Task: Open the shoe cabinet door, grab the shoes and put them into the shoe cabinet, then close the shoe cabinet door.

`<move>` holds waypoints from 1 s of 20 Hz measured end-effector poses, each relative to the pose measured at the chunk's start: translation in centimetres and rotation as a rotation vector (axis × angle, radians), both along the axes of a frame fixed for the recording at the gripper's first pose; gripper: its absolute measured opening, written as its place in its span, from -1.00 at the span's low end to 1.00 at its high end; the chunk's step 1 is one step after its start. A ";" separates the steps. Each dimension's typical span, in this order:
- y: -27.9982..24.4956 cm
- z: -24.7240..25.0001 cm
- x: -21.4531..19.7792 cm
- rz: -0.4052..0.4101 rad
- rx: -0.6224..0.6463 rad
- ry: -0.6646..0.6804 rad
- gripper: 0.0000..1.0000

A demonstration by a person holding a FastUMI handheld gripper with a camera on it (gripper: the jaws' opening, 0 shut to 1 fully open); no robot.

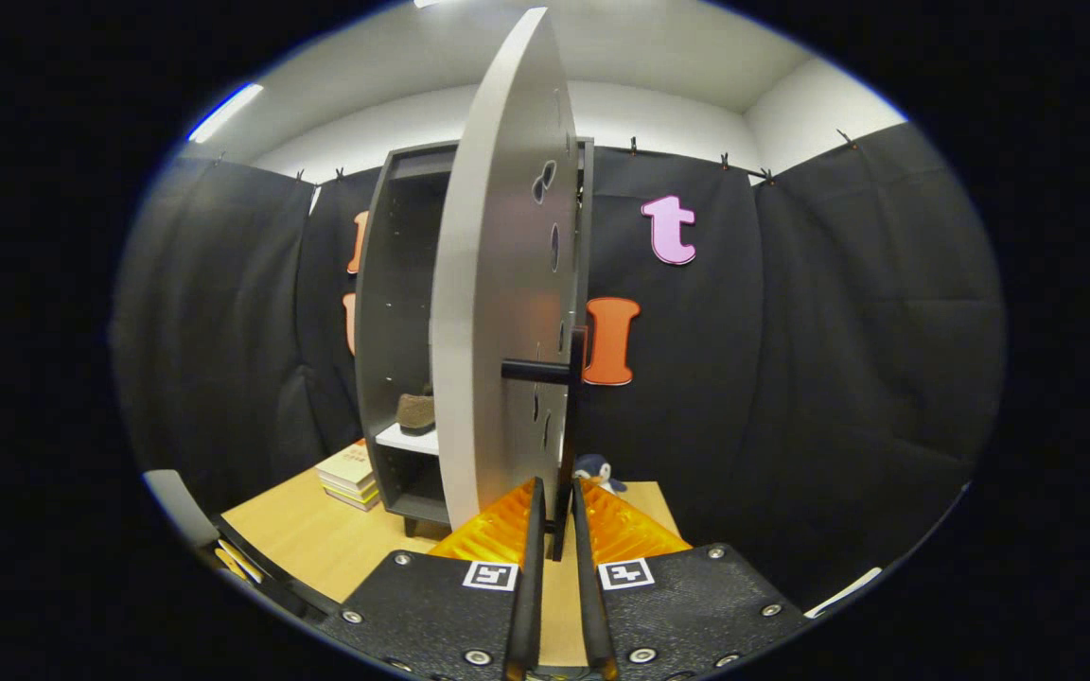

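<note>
While the gripper (555, 506) has its jaws narrowed on the open cabinet door's (493, 284) lower edge, a shoe (415, 412) rests on the shelf (407, 439) inside.

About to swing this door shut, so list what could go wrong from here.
1. The tongs look nearly closed around the thin bottom edge of the door; they may slip off mid-swing.
2. The books sit close beside the cabinet; a wide swing could knock them.
</note>
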State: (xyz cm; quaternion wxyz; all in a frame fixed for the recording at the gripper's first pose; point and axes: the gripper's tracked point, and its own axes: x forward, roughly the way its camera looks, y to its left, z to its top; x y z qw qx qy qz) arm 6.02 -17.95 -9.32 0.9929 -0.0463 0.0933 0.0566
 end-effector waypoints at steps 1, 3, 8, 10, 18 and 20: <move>-0.5 0.1 -0.1 -0.020 -0.021 -0.008 -0.70; -1.4 0.2 -0.2 -0.059 -0.036 -0.011 -0.77; -3.2 -0.2 -1.5 -0.172 -0.023 0.012 -0.77; -2.8 -0.2 -2.6 -0.208 -0.029 0.021 -0.77; 5.8 -4.1 -5.2 -0.226 -0.004 0.105 -0.72; 9.1 -6.1 -5.0 -0.200 -0.005 0.147 -0.63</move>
